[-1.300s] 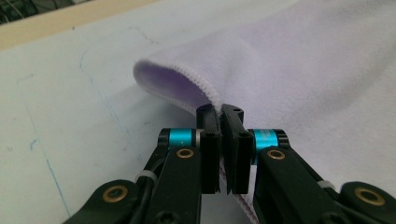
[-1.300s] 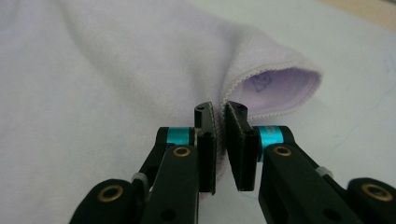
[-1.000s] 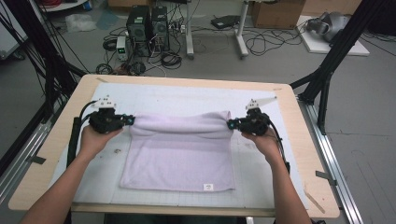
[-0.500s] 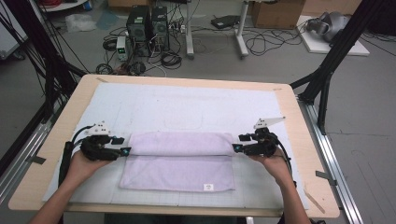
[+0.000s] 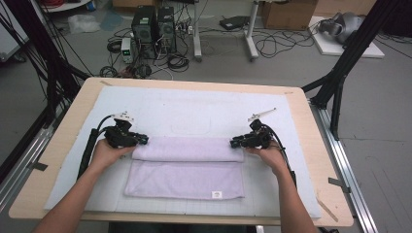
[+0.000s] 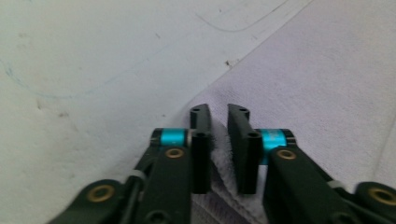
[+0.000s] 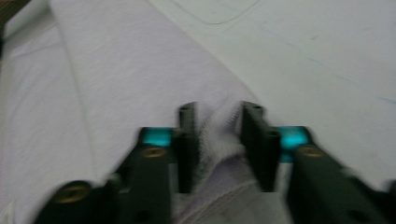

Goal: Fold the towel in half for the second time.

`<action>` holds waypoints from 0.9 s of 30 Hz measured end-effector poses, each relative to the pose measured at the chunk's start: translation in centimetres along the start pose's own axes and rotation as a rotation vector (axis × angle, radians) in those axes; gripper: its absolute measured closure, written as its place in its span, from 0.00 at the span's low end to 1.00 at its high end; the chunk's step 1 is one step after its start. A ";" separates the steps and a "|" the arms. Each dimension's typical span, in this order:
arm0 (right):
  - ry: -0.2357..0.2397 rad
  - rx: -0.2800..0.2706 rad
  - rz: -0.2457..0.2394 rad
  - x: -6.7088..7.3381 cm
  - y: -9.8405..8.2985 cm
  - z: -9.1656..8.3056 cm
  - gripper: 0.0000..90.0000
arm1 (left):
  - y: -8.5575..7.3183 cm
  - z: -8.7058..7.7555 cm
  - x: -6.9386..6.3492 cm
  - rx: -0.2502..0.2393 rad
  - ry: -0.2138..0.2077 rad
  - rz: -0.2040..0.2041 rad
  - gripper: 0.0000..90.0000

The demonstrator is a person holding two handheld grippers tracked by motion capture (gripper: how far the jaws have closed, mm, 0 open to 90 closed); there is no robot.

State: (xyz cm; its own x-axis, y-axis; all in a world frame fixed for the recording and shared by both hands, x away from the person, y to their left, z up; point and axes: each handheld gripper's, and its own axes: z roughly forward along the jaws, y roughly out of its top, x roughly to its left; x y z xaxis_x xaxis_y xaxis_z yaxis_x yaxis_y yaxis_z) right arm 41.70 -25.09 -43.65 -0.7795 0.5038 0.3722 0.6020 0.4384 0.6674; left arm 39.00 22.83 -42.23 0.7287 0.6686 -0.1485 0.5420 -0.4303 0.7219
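Big white mat (image 5: 194, 109) covers the table, and the lilac towel (image 5: 187, 177) sits on its near half, far edge rolled over. The left gripper (image 5: 144, 140) and right gripper (image 5: 234, 143) have just been closing, each pinching a folded corner. I'd pull both toward the near hem evenly, keeping corners lined up.

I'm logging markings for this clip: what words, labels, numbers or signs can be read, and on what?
None can be read.
Towel: small white tag at its near edge, mark too small to read.
Mat: faint pen lines, no letters.
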 end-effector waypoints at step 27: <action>-0.054 -0.102 -0.278 10.3 -5.3 -3.9 0.59 | -5.1 -6.4 -7.1 -0.110 -0.030 0.139 0.56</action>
State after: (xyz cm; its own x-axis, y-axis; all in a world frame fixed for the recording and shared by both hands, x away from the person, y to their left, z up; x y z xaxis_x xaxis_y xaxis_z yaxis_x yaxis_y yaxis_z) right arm 29.85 -25.09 -40.84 -0.9001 0.4151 0.1325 0.3439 0.4899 0.8011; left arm 28.37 24.18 -40.55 0.8067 0.5879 -0.0609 0.3868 -0.4472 0.8065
